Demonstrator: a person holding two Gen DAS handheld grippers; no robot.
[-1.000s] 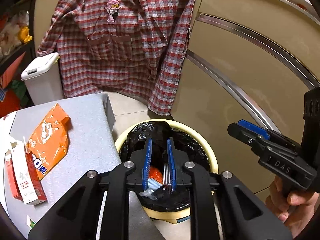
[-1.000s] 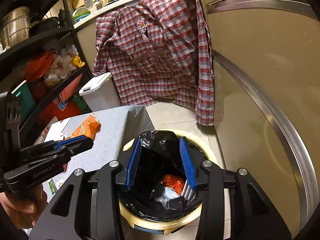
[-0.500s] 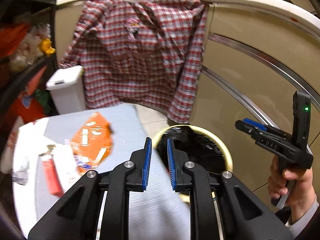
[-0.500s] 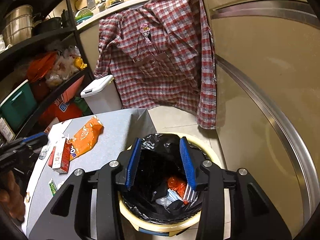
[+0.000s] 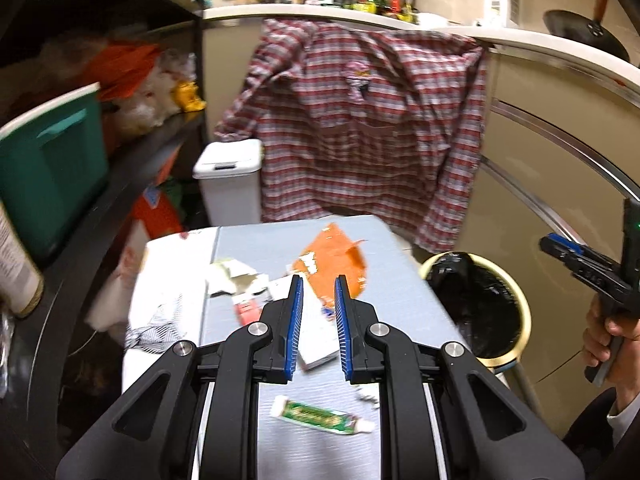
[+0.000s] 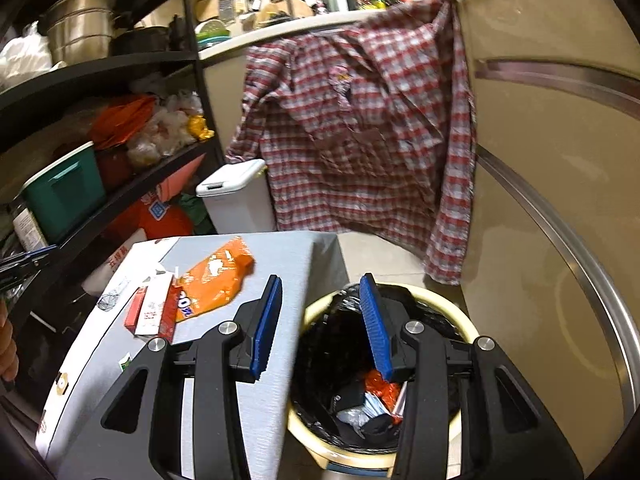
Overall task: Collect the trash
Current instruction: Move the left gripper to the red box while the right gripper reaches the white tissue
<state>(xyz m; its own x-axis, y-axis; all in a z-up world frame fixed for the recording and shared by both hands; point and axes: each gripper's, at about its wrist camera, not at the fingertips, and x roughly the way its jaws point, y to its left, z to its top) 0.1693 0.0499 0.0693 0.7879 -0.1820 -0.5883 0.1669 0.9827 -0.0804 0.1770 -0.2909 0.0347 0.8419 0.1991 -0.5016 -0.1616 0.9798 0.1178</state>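
My left gripper [image 5: 318,306] is open and empty above the grey table [image 5: 400,292], over a red and white carton [image 5: 316,340]. An orange snack bag [image 5: 332,258] lies beyond it and a green toothpaste tube [image 5: 320,420] lies nearer. My right gripper [image 6: 320,312] is open and empty, held above the edge between the table [image 6: 296,256] and the yellow bin with a black liner [image 6: 320,432] that holds trash. The carton [image 6: 154,310] and the orange bag [image 6: 216,276] also show in the right wrist view. The right gripper also shows in the left wrist view [image 5: 568,256].
A plaid shirt [image 5: 368,128] hangs over the counter behind the table. A white lidded bin [image 5: 230,184] stands on the floor. Black shelves with a green box [image 5: 48,168] are on the left. Torn paper [image 5: 236,278] and a striped scrap [image 5: 156,320] lie on the table's left.
My left gripper has swung left from over the bin to above the table and opened a little wider. My right gripper has shifted slightly left and stays open over the bin's edge.
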